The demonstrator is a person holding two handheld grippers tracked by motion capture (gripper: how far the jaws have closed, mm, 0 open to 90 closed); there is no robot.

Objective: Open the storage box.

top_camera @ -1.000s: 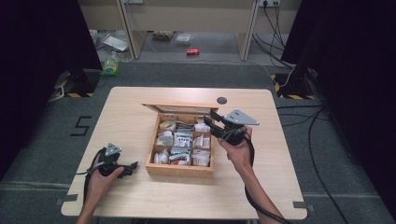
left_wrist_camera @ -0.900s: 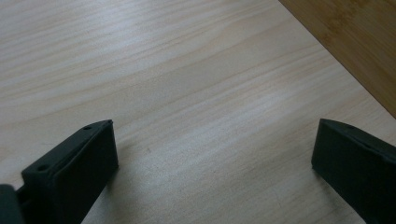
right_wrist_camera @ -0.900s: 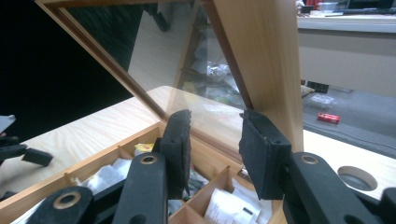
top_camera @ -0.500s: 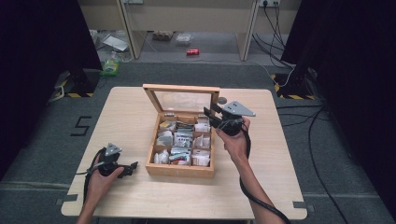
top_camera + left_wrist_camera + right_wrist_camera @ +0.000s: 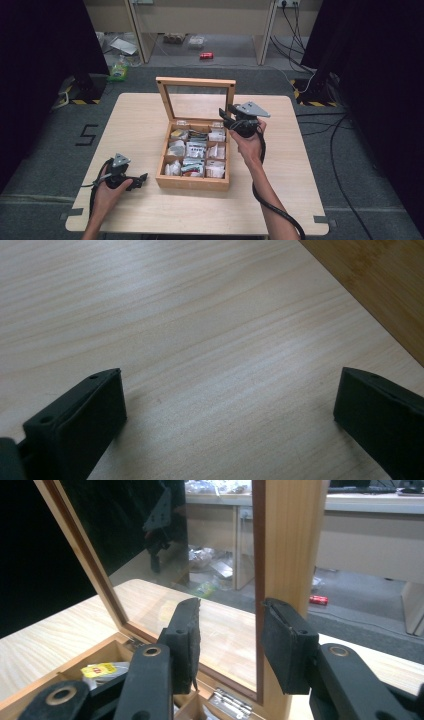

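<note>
A wooden tea box [image 5: 192, 181] with several compartments of tea bags [image 5: 195, 150] stands mid-table. Its glass lid [image 5: 196, 82] is upright on its hinges. My right gripper [image 5: 225, 117] hovers at the lid's right side, over the box's back right corner. In the right gripper view the right gripper [image 5: 231, 605] has just been opening: the lid's right frame post [image 5: 290, 540] stands just beyond the gap, and the pads do not press on it. My left gripper [image 5: 141, 180] rests open on the table left of the box. In the left gripper view the left gripper [image 5: 232, 375] holds nothing, with the box wall [image 5: 380, 285] ahead.
The light wood table [image 5: 150, 120] has bare room left, right and in front of the box. A cable [image 5: 272, 210] trails from the right gripper across the front right. On the floor beyond lie a red can [image 5: 206, 55] and other clutter.
The lid has swung from slightly raised up to upright. My right gripper moved back toward the far side with it and its jaws widened. The left gripper stayed put.
</note>
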